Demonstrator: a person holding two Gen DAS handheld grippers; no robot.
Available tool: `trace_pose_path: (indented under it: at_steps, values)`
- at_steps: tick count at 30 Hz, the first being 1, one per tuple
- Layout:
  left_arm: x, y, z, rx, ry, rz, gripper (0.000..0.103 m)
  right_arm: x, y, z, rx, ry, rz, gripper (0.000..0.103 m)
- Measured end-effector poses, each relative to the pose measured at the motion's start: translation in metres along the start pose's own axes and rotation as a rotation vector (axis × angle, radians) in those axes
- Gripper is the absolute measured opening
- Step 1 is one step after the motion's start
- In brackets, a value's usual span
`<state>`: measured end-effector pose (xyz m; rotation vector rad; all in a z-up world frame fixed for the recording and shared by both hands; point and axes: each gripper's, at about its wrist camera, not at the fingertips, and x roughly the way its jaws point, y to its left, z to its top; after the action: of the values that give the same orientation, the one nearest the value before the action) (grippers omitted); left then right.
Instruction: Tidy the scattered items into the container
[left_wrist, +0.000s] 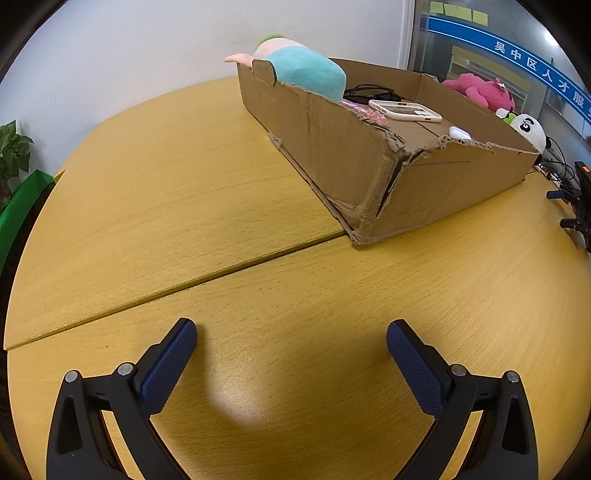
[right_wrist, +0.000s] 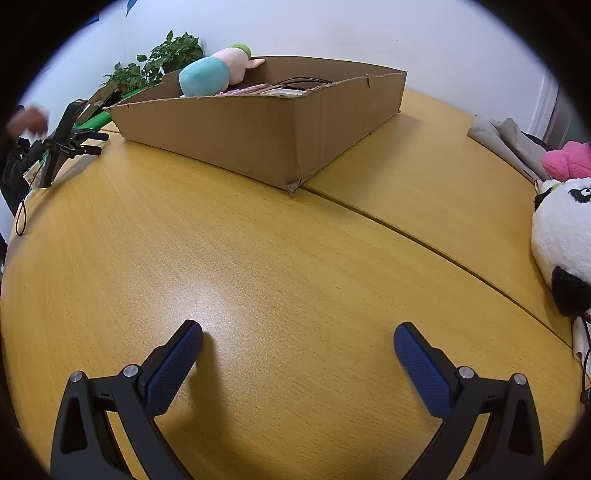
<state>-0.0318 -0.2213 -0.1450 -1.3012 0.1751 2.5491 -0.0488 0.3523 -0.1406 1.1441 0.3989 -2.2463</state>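
Both the left gripper (left_wrist: 291, 334) and right gripper (right_wrist: 298, 338) hover with jaws released and empty above the tabletop (left_wrist: 184, 206), the cardboard box (left_wrist: 354, 173) well ahead of them.

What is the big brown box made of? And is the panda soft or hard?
The box looks like corrugated cardboard: matte brown, with ragged torn edges and a crushed, split corner. The panda looks like a soft plush toy: its white and black surface is fuzzy and fluffy, so probably fabric fur with stuffing inside, though the filling cannot be seen.
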Motion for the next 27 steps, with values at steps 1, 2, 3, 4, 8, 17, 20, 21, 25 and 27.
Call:
trace_pose_path:
  at_steps: [1, 2, 3, 4, 8, 17, 20, 21, 25, 27]
  values:
    - [0.0003, 0.0003, -0.0001, 0.0, 0.0, 0.0, 0.103, 0.0, 0.0003, 0.0003, 0.0, 0.0, 0.0, 0.103]
    - [0.0007, 0.001, -0.0005, 0.001, -0.001, -0.001, 0.103, -0.0002, 0.0, 0.0001, 0.0, 0.0, 0.0, 0.103]
    - [0.0009, 0.0007, -0.0001, 0.001, 0.0, -0.001, 0.103, -0.0003, 0.0001, 0.0, 0.0, 0.0, 0.0, 0.103]
    - [0.0011, 0.0009, -0.0001, 0.001, -0.001, -0.001, 0.103, -0.0003, 0.0004, 0.0002, 0.0, 0.0, 0.0, 0.103]
    - [0.0019, 0.0013, 0.0, 0.002, -0.001, -0.002, 0.103, -0.0005, 0.0005, 0.0002, 0.0, 0.0, -0.001, 0.103]
    - [0.0032, 0.0024, 0.0001, 0.002, -0.002, -0.004, 0.103, -0.0006, 0.0012, 0.0003, 0.0, -0.001, -0.002, 0.103]
    - [0.0035, 0.0027, 0.0002, 0.002, -0.002, -0.004, 0.103, -0.0008, 0.0015, 0.0002, -0.001, 0.0, -0.002, 0.103]
    - [0.0036, 0.003, 0.0003, 0.003, -0.002, -0.004, 0.103, -0.0009, 0.0016, 0.0003, -0.001, -0.001, -0.003, 0.103]
    - [0.0037, 0.003, 0.0004, 0.003, -0.002, -0.004, 0.103, -0.0013, 0.0018, 0.0007, -0.001, 0.0, -0.003, 0.103]
    - [0.0037, 0.0029, 0.0004, 0.003, -0.002, -0.004, 0.103, -0.0014, 0.0014, 0.0007, -0.001, -0.001, -0.003, 0.103]
